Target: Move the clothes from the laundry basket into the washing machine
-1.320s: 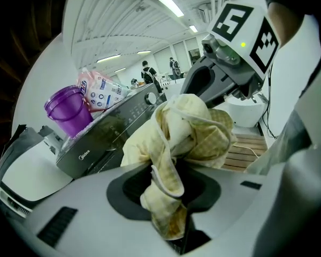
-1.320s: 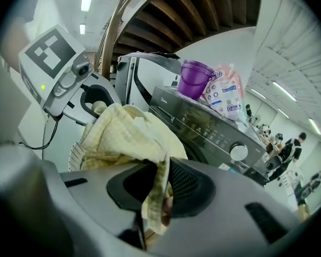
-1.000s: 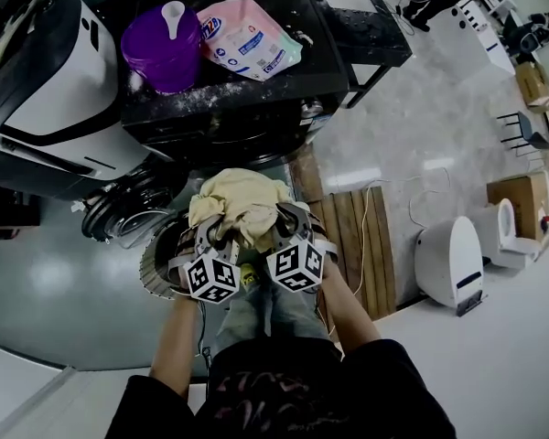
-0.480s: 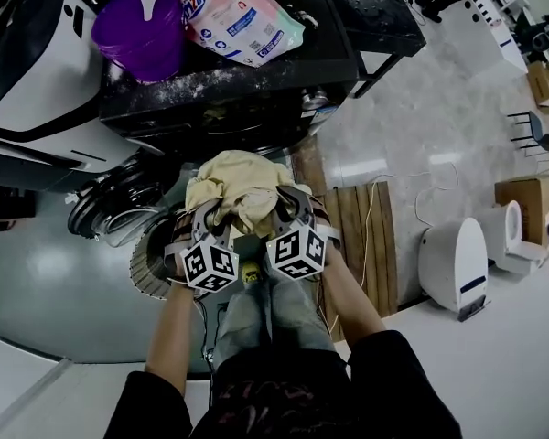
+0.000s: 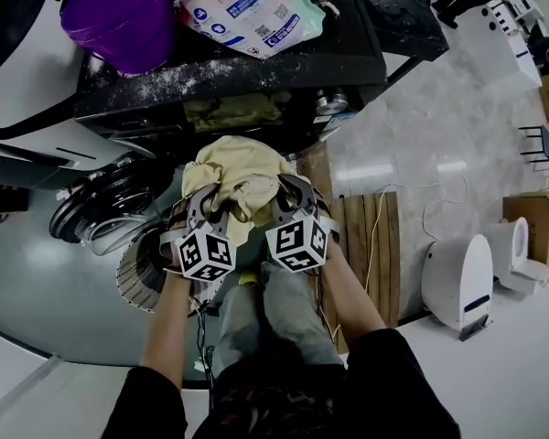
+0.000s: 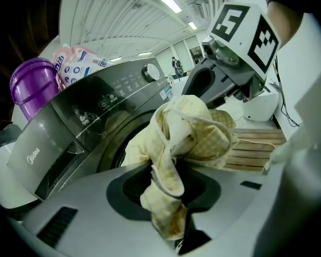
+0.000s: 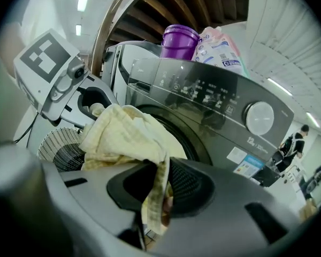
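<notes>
Over the last second you have brought the yellow garment (image 5: 233, 170) down and forward, away from the laundry basket (image 5: 139, 277) and toward the front of the washing machine (image 5: 256, 108). The head view has tipped with it, so the dark drum mouth now shows under the control panel, where before only the top of the machine was seen. The grip itself did not change: your left hand-held gripper (image 5: 215, 210) is clamped on one fold of the cloth, and your right hand-held gripper (image 5: 276, 198) is clamped on another fold. Both gripper views show a strip of fabric hanging down between the jaws. The garment is bunched in the air between the two grippers, just in front of the opening and not yet inside it. The round door (image 5: 101, 213) stands open to the left, and the basket is on the floor beside it, below your left hand. Something pale seems to lie already in the drum, but it is too dark to be sure. For the task this means that the carry is nearly finished — what remains, I judge, is to push the bundle past the rim and let go. Take care that the hanging tails do not catch on the door seal. Whether more clothes wait in the basket, I cannot tell.
</notes>
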{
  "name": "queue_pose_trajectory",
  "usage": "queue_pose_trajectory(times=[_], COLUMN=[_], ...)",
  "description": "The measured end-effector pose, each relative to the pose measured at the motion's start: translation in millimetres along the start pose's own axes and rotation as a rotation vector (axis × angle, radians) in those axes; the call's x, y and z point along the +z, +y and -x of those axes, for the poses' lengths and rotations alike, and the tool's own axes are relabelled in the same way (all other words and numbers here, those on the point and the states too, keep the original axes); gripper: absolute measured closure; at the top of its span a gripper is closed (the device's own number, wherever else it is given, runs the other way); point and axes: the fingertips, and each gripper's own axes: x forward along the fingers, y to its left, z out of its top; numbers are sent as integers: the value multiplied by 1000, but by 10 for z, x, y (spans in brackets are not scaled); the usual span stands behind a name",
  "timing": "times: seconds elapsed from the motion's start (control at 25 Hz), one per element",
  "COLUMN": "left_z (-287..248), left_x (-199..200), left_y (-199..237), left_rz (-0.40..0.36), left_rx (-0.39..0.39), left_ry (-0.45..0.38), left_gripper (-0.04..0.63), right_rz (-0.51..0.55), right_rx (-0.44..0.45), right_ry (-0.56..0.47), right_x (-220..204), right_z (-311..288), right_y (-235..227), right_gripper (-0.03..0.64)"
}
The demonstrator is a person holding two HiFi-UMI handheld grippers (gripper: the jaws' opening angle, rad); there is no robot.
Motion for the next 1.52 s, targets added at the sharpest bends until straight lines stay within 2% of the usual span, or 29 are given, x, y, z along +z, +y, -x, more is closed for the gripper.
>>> queue_pose_trajectory(times=[0.32,0.6,1.08,1.4,1.52], left_z=[-620,-1171,-2178,-2623,-2720], left_x=[-172,-370,-654,-889,-938], left_y=[186,348,672,936,1058], left_rz=[54,68,191,280,319], left_rx=[53,136,305,356,352], left_ry=[-32,-76,-209,-275,-290], left_gripper=[477,477,480,480,479], right_rz=[-76,-98,-221,-285,-299], right_rx=[-13,-48,-149,-186,-188], right_ry=[-47,-109,-232,-323,-347], right_x=[-192,-372,-611,-562,-515], right_z=[-623,-1209,-2239,-2765,-2916], right_y=[-162,-269,-541,-615,-652], right_gripper=[543,543,546,546,546])
